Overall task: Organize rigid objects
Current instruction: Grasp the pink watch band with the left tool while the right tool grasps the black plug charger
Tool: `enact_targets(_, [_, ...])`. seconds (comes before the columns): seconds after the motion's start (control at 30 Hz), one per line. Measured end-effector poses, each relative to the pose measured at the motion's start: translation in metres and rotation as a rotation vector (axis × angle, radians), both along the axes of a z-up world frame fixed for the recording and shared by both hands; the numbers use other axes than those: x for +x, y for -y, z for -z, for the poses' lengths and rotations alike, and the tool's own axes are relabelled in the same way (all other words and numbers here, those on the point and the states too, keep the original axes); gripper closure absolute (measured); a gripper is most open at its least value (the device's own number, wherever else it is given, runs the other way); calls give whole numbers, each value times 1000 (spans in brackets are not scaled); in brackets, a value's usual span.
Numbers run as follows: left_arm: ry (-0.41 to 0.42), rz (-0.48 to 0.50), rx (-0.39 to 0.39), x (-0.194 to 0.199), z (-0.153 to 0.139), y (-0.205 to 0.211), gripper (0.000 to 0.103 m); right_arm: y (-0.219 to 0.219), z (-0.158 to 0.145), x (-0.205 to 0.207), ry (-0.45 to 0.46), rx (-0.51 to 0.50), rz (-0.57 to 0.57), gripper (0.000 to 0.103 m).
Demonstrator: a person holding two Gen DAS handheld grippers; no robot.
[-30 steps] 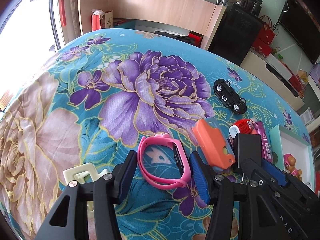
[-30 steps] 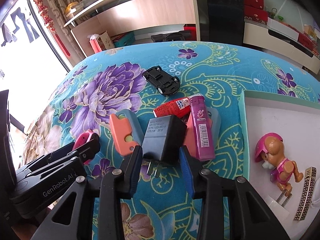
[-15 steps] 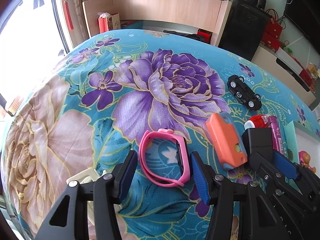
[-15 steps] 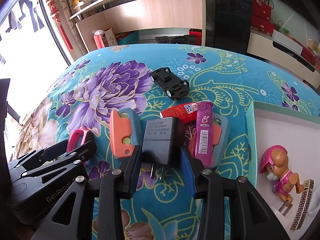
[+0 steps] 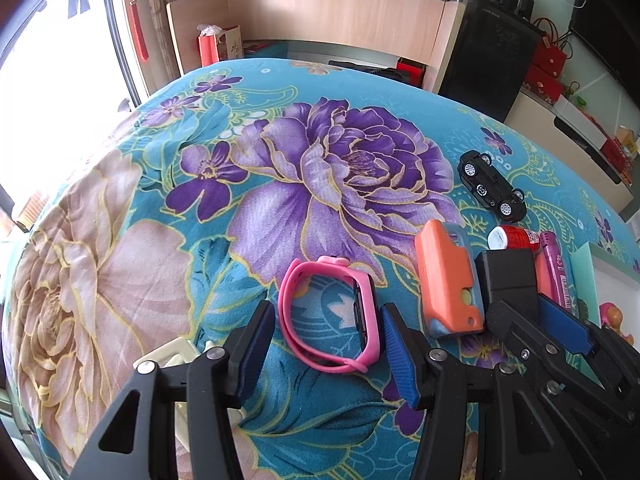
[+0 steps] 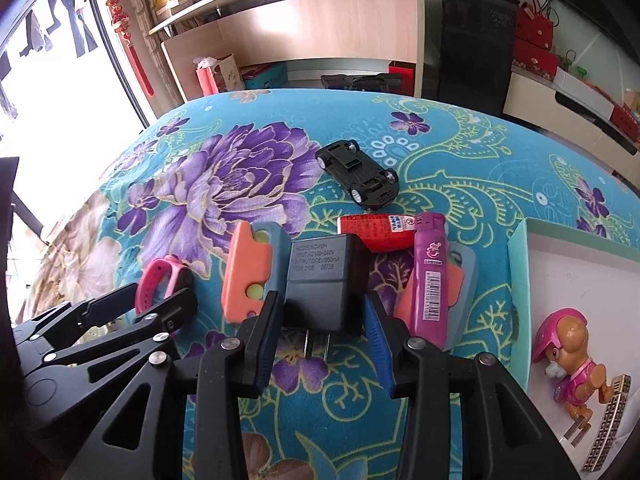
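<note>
"Left wrist view first: what lies between the fingers?" asks the listener.

"A pink watch point(image 5: 332, 268) lies on its side on a turquoise cloth with purple flowers point(image 5: 320, 180)," says the describer. "The left gripper point(image 5: 326, 312) points down with one blue pad on each side of it. The jaws are about half open. The left pad is clear of the strap. The right pad is just beside the watch face, and the watch rests on the cloth. A cream plastic piece point(image 5: 172, 356) shows partly from behind the left finger."

"And the right wrist view?"

"The right gripper point(image 6: 321, 298) frames a black plug adapter point(image 6: 320, 276) that lies flat with its two prongs pointing toward the camera. The jaws are narrowed to about the adapter's width, with the pads right at its sides. It is not possible to tell whether they press on it."

"What lies around the adapter?"

"An orange and blue case point(image 6: 244, 272) is just to its left. A red tube point(image 6: 372, 232) touches its far corner. To its right, a purple lighter point(image 6: 428, 280) lies on top of a second orange and blue case point(image 6: 460, 276). Further back, a black toy car point(image 6: 360, 176) lies with its underside up, apart from the rest."

"Is there a container?"

"At the right edge there is a white tray with a mint rim point(image 6: 516, 264). In it are a pink pup figure point(image 6: 568, 344) and a small barred gold piece point(image 6: 608, 424)."
</note>
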State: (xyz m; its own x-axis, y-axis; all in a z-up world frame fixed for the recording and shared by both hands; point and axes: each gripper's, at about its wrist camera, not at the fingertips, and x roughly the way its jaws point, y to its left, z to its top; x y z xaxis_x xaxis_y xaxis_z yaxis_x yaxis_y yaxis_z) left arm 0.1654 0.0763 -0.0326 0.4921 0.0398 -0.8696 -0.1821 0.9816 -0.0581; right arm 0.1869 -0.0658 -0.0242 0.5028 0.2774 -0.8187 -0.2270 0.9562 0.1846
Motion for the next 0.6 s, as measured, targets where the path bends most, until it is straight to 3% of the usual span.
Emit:
enact_targets(0.17, [-1, -2, 2, 0, 0, -1, 45, -1, 2, 0, -11, 9, 0, 60])
enact_targets(0.37, [-5, -14, 8, -1, -1, -5, 45, -11, 0, -2, 7, -82, -15, 58])
enact_targets(0.6, [-7, -20, 15, -2, 0, -7, 45, -11, 4, 1, 20, -111, 4, 57])
